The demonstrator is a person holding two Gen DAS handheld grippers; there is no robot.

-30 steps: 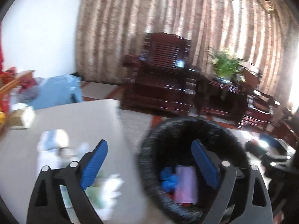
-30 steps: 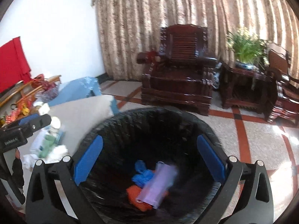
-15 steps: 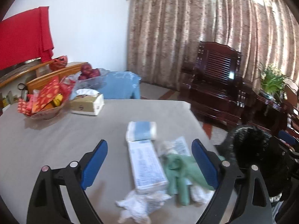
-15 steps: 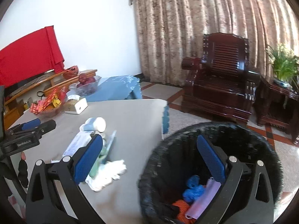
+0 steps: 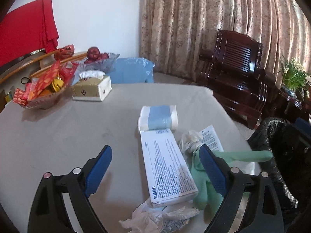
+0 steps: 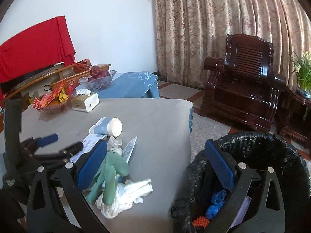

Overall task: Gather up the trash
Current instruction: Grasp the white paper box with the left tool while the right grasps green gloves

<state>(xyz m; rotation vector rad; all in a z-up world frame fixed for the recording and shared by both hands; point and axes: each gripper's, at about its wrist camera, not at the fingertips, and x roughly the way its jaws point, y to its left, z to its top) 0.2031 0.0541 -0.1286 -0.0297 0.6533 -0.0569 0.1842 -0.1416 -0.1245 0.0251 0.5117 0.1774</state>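
Observation:
A pile of trash lies near the right edge of the grey table (image 5: 58,132). It holds a white printed box (image 5: 167,165), a blue-and-white roll (image 5: 158,117), a green glove (image 5: 243,155), a leaflet (image 5: 211,137) and crumpled white wrapping (image 5: 161,217). My left gripper (image 5: 155,155) hangs open just above the box, holding nothing. The black-lined bin (image 6: 262,141) stands beside the table, with blue scraps (image 6: 215,203) and orange scraps (image 6: 200,222) inside. My right gripper (image 6: 154,149) is open and empty, between the green glove (image 6: 112,167) and the bin.
A tissue box (image 5: 93,87), a snack bowl (image 5: 42,91) and a fruit bowl (image 5: 99,60) stand at the table's far left. A dark wooden armchair (image 6: 248,81) and a potted plant (image 5: 293,75) stand by the curtain. A low table under blue cloth (image 6: 126,85) is behind.
Both views have swung left from the bin to the table. The left gripper now hangs over the trash pile, and the bin has slid to the right edge of its view.

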